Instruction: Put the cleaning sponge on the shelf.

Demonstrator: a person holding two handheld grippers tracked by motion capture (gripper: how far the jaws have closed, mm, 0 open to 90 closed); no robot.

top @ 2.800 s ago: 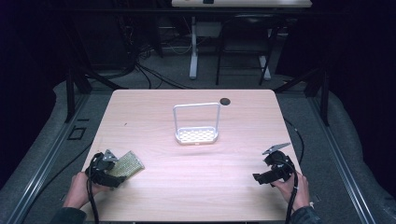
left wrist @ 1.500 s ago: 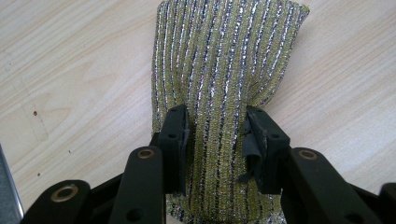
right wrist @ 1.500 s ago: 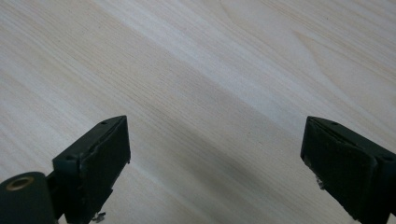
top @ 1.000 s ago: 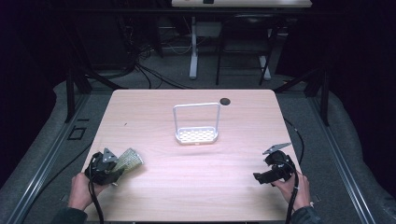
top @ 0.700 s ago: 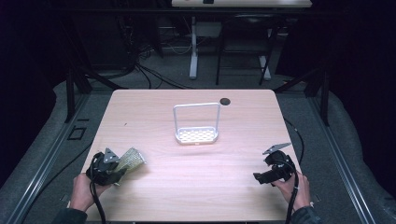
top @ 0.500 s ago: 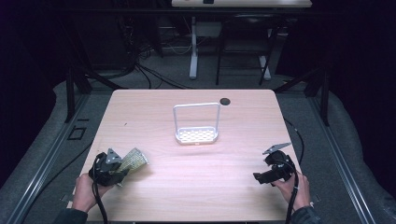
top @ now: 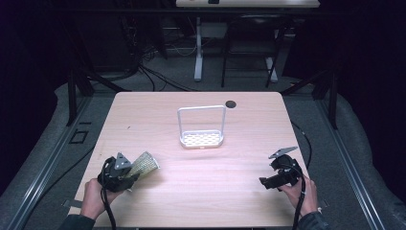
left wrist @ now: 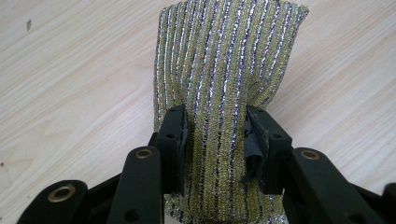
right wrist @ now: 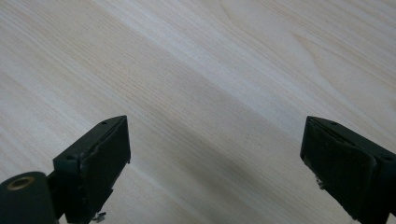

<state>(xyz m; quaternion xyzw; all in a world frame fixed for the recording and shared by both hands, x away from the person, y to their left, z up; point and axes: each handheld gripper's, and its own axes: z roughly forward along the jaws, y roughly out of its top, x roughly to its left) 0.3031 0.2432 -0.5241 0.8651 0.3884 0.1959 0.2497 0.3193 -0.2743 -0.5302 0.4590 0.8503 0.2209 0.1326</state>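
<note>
A gold and silver striped scouring pad (left wrist: 224, 88) is clamped between the jaws of the left gripper (top: 125, 171) at the near left of the table (top: 201, 191). The right gripper (top: 282, 173) is held at the near right, jaws spread wide over bare wood. A white wire rack (top: 201, 128) stands upright farther off, near the table's middle.

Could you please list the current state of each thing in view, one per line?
Left gripper: shut on the sponge.
Sponge: gold and silver striped, clamped between the jaws, over the table.
Right gripper: open, holding nothing, over bare wood.
Rack: white, upright, nothing in it, at mid-table.
Table: light wood, with a dark round hole near the far edge.
</note>
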